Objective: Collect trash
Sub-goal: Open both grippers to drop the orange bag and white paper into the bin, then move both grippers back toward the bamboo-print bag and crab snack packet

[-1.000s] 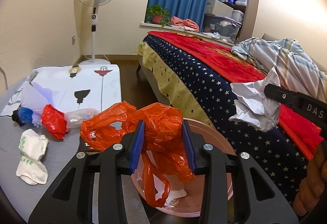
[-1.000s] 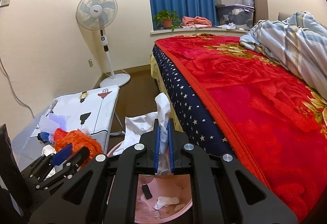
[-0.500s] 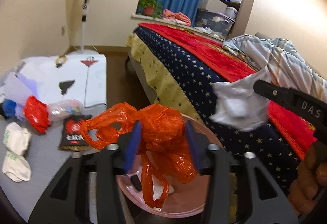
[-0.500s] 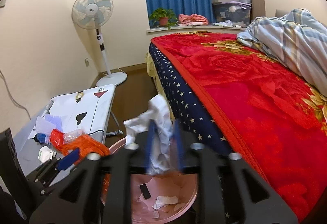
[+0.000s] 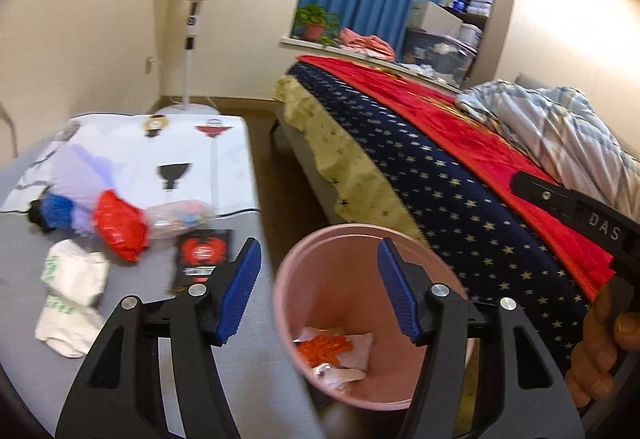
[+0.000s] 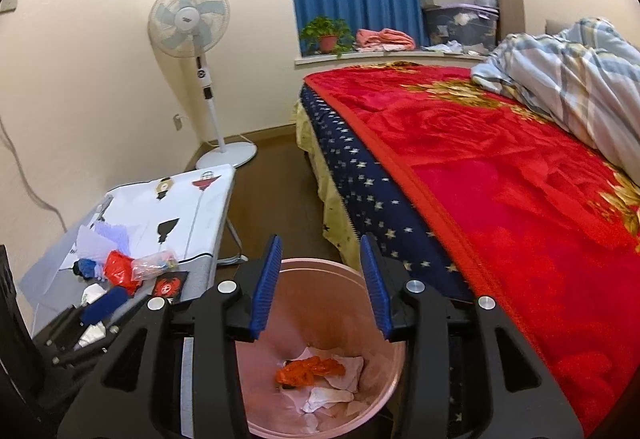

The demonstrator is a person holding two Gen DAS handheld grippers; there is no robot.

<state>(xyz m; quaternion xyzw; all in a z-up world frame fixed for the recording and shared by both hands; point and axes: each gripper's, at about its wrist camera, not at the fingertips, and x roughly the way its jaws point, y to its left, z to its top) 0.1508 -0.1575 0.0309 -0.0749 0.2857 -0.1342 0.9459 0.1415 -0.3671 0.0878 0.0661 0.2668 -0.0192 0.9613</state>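
Both grippers are hovering over a pink waste bin (image 6: 320, 319) standing between a low table (image 5: 24, 271) and the bed (image 6: 500, 199). The left gripper (image 5: 318, 289) is holding its blue fingers (image 5: 240, 287) spread wide with nothing between them, and the right gripper (image 6: 320, 287) is likewise spread and empty. At the bottom of the bin, an orange plastic bag (image 6: 308, 371) is lying on crumpled white paper (image 6: 328, 397). Beside the bin, on the table, more trash is waiting: a red wrapper (image 5: 120, 227), a clear plastic bag (image 5: 176, 217), a black snack packet (image 5: 202, 255), a white crumpled bag (image 5: 72, 291) and a blue scrap (image 5: 54, 209). As a likely risk, the left gripper is hanging close to the bin's rim, so a hasty swing toward the table could be knocking the light bin over and spilling what it holds; the thin, slippery wrappers could also be slipping out of a shallow pinch. Compared with one second ago, the orange bag is no longer clamped in the left gripper and the white paper is no longer pinched in the right; both have dropped into the bin, and both sets of fingers have released.
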